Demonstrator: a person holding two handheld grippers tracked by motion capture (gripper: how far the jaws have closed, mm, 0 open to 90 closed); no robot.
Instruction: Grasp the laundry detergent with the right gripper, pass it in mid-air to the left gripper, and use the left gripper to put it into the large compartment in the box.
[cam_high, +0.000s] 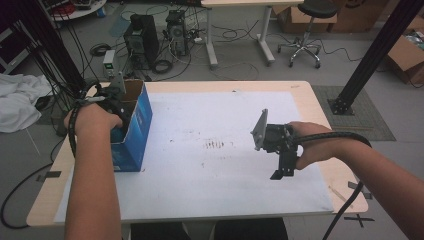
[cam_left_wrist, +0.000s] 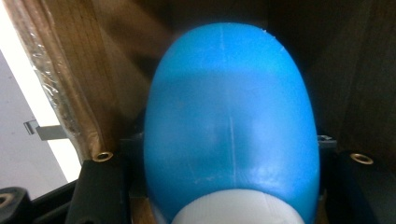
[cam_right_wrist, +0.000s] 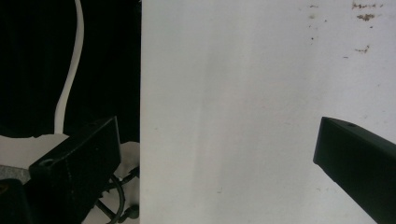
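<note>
Your left gripper has its jaws clamped on the blue egg, one jaw pressed to each flank, and the egg's long axis runs straight out along the jaws: white cap end back at the gripper body, rounded blue end pointing away, deeper into the box. In the left gripper view the brown cardboard walls stand close on both sides of the jaws and ahead of the blue tip, so I judge the egg is already inside the box and the coming move turns on the gap between that tip and the floor beyond it, which the egg hides. In the high view your left hand sits over the box's open top. Your right gripper hangs with jaws spread wide and nothing between them, pointing down at the white sheet, well apart from the box, so the left hand is the nearer one
</note>
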